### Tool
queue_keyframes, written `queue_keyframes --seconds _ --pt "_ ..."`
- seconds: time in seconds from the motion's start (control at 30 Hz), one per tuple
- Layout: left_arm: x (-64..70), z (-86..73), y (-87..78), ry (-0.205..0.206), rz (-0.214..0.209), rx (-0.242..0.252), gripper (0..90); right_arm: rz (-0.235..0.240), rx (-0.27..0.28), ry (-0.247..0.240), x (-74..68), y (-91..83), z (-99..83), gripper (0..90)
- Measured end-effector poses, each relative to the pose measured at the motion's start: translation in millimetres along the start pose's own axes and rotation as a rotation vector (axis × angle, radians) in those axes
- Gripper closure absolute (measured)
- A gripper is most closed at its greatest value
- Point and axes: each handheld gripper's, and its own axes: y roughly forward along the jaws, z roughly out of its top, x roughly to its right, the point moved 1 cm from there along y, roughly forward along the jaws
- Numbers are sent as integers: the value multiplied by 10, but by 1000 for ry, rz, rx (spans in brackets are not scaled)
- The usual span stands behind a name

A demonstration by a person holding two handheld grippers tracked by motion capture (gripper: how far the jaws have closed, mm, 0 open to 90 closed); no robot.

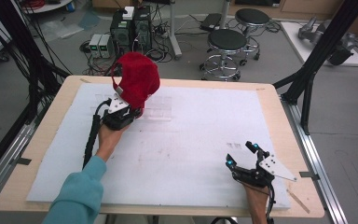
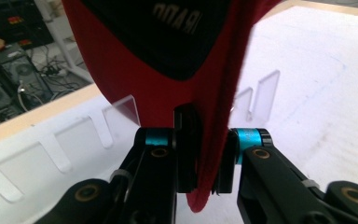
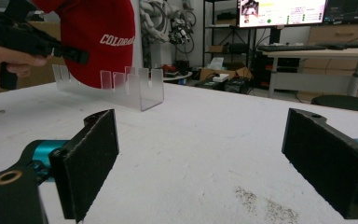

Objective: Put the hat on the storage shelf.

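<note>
On the white table [image 1: 191,154], left gripper [image 1: 133,111] clamps a red cap [image 1: 137,79], seemingly its brim; right gripper [image 1: 242,156] fingers gape wide.

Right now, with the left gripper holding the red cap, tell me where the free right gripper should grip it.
Grip the red cap by its lower edge, coming from the right side, beside the left gripper. The fabric there hangs thin enough for the right gripper and its open fingers.
</note>
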Motion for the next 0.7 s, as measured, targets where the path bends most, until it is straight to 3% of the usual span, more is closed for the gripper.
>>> queue_keyframes --seconds 0.2,0.3,0.4,0.43,0.5,0.7 --pt "-20 -68 -22 -21 8 -8 749 -3 0 -3 -8 -1 -1 98" --pt "-47 -85 -31 -34 11 -30 550 -5 -1 1 -8 -2 -1 98" --pt "-70 -83 -55 -70 -12 9 314 -4 0 -5 -6 -1 -1 98" --pt "-74 -80 -71 -88 -26 33 260 -4 0 -6 -7 0 -1 98" --pt "-105 -89 -137 -84 -65 58 174 -5 -1 -8 -6 0 -1 98" --pt "-176 -207 -407 -49 -112 71 142 -4 -3 -14 -16 3 -2 98"
